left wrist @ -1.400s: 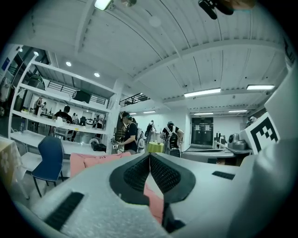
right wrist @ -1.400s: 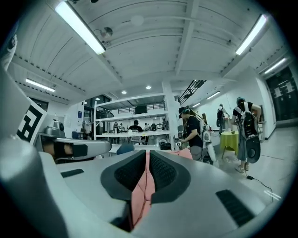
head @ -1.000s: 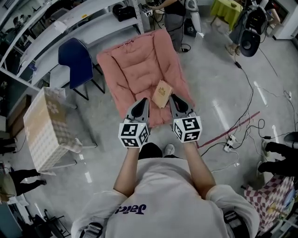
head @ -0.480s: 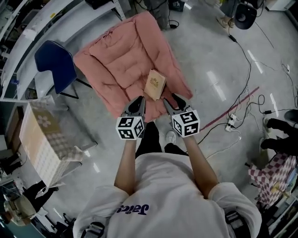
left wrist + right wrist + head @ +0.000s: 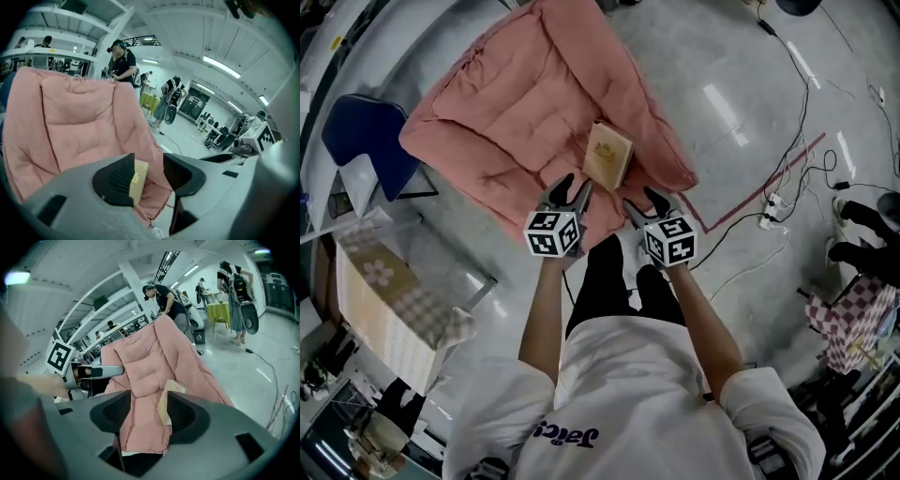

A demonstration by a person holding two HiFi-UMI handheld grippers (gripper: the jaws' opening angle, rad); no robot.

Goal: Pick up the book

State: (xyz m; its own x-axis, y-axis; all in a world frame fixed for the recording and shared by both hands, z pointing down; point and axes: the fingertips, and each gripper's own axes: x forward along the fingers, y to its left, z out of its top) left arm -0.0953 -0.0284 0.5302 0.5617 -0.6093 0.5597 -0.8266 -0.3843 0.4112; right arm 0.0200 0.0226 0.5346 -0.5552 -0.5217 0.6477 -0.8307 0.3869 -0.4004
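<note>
A tan book (image 5: 607, 155) leans on the seat of a pink cushioned chair (image 5: 525, 103). Both grippers hover just in front of the book, near the seat's front edge. My left gripper (image 5: 568, 190) is below and left of the book, its jaws opening with nothing between the pads. My right gripper (image 5: 640, 202) is below and right of it, also opening and empty. In the left gripper view the book (image 5: 138, 180) shows past the left gripper (image 5: 147, 176). In the right gripper view the book (image 5: 165, 401) stands beyond the right gripper (image 5: 149, 414).
A blue chair (image 5: 358, 141) stands left of the pink one. A checked box (image 5: 380, 300) sits at lower left. Cables and a power strip (image 5: 769, 202) trail over the grey floor at right. People (image 5: 123, 61) stand farther off behind the chair.
Both grippers have come down and forward to the chair's front edge, closer to the book. Their jaws, shut before, now stand apart. The book has not moved.
</note>
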